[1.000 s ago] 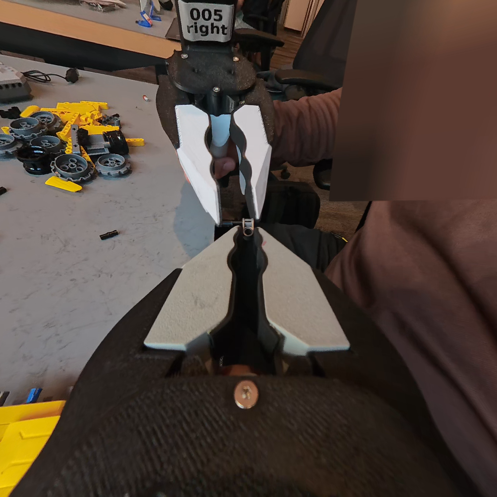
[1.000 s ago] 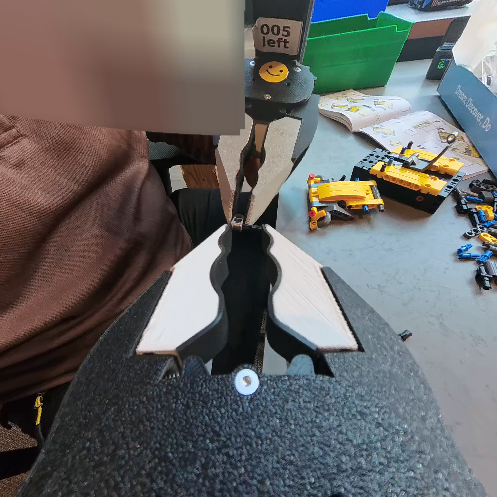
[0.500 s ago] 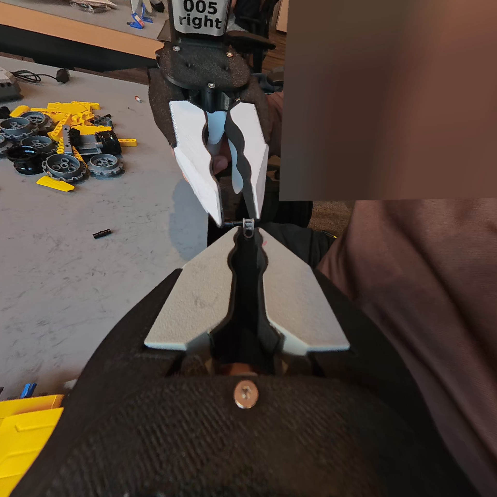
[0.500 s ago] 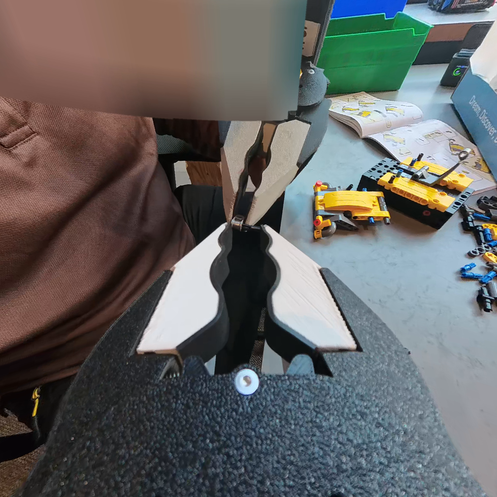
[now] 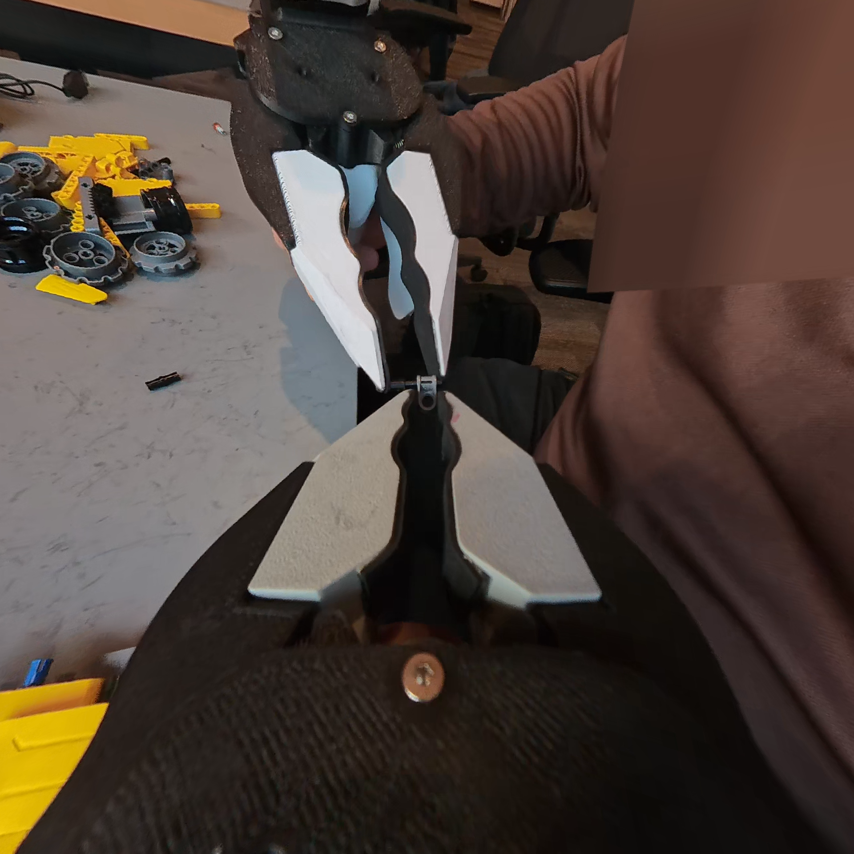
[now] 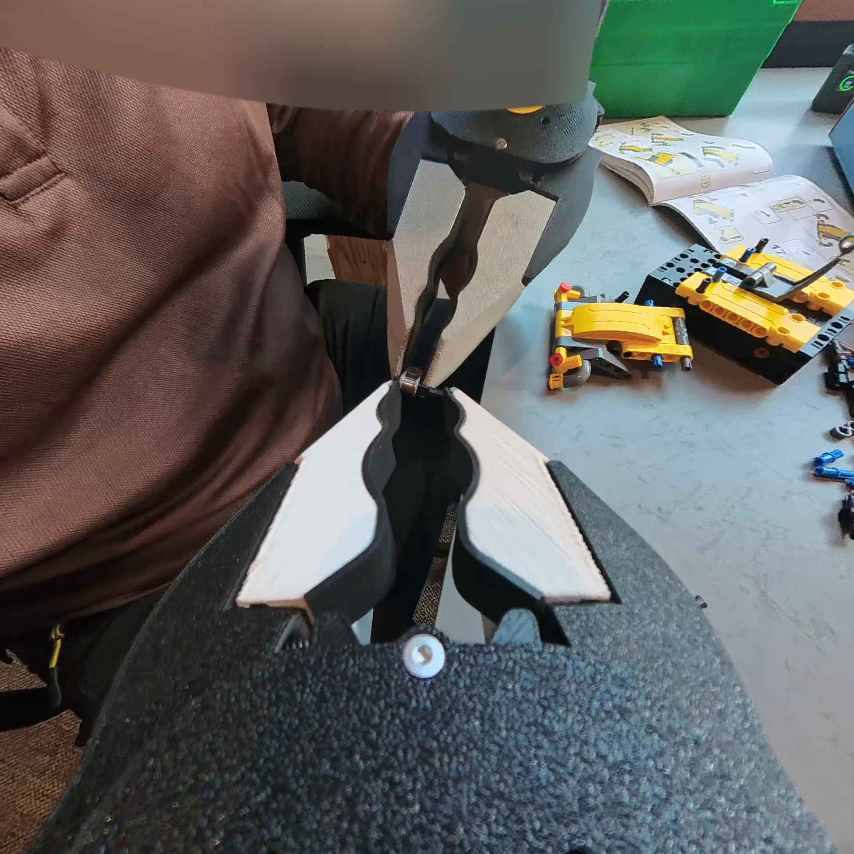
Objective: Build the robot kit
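Surface: grey mottled table (image 5: pixel 138 462), with a person in a brown top seated at its edge.

Left gripper (image 5: pixel 425 397): fingers drawn together, clenched on a small grey connector (image 5: pixel 425 392) held at the very tips, off the table edge in front of the person's torso.

Right gripper (image 6: pixel 423 386): fingers closed to a narrow gap, pinching a thin black pin (image 6: pixel 432 391) across its tips. The pin runs sideways into the grey connector, so the two grippers meet tip to tip, facing each other.

Left side of table: a heap of yellow beams (image 5: pixel 97 152) mixed with grey toothed wheels (image 5: pixel 85 254) and black tyres (image 5: pixel 166 210); a loose black peg (image 5: pixel 161 381) lies apart, nearer the grippers.

Right side of table: a small yellow-and-grey assembly (image 6: pixel 619 342), just beside a black-and-yellow block assembly (image 6: pixel 748 314); open instruction booklets (image 6: pixel 684 161) behind these; a green bin (image 6: pixel 684 55) at the back; scattered blue pins (image 6: pixel 827 466) at the far edge.
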`<action>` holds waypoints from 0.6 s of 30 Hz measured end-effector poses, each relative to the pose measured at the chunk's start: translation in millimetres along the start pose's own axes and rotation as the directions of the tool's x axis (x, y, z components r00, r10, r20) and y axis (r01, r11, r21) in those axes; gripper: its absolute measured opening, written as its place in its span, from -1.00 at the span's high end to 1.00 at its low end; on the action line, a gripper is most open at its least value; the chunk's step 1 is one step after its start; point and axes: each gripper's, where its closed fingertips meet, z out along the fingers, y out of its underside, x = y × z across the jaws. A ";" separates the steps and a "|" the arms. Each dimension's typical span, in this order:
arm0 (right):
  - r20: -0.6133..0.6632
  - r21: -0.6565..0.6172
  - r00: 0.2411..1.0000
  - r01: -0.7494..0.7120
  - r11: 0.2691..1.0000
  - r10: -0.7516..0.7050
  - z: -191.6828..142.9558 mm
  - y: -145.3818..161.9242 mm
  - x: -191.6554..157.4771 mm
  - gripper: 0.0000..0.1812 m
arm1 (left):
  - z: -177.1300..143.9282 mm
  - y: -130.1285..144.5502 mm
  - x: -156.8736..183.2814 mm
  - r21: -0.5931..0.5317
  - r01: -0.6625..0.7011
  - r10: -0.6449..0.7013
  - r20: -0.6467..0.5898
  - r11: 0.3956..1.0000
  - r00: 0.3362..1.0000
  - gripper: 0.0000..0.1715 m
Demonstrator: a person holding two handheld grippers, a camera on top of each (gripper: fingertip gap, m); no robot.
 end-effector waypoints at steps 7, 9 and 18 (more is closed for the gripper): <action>0.008 -0.011 1.000 0.012 1.000 -0.012 -2.3 2.0 2.8 0.86 | 1.8 0.0 -3.7 -0.022 -0.018 0.018 0.001 1.000 1.000 0.95; 0.016 -0.016 1.000 0.012 1.000 -0.012 -1.7 3.9 1.6 0.85 | 3.1 1.7 -2.8 -0.032 -0.020 0.020 -0.007 0.999 1.000 0.95; -0.146 -0.172 0.989 -0.055 0.984 0.030 -6.7 33.3 39.5 0.81 | 11.0 21.0 -49.4 -0.278 -0.208 0.290 0.298 0.938 0.909 0.95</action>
